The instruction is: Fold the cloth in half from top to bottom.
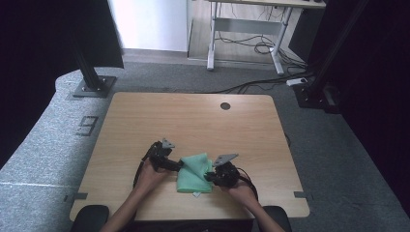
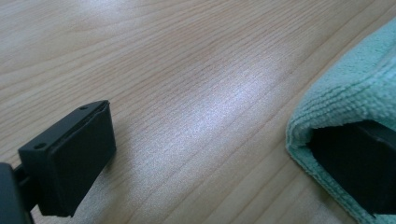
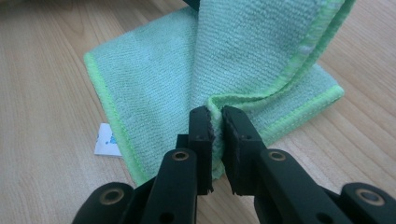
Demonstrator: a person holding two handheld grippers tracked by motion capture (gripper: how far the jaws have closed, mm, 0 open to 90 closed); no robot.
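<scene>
On the left of the wooden counter (image 1: 193, 121), seen from the high view, the left tongs (image 1: 178, 165) lie low at the near side, held in the person's left hand (image 1: 151, 175) and pointing toward the green cloth (image 1: 194, 173). In the left gripper view these tongs (image 2: 224, 154) stand wide apart: one jaw rests over bare wood, while the other is tucked inside a fold of the cloth (image 2: 355, 98), whose edge wraps over its top. Nothing is pinched between them. The cloth lies near the front middle of the counter, folded and partly flat, with a small white label (image 1: 197, 195) poking out at its near edge. To the right, the right tongs (image 1: 211, 176) meet the cloth's right side, held by the right hand (image 1: 239, 189). In the right gripper view those tongs (image 3: 217, 122) are clamped on a raised fold of the cloth (image 3: 154, 84), with the hem caught between the pads and a flap rising from the grip, while the rest lies flat on the counter (image 3: 42, 93) beside the label (image 3: 106, 140).
</scene>
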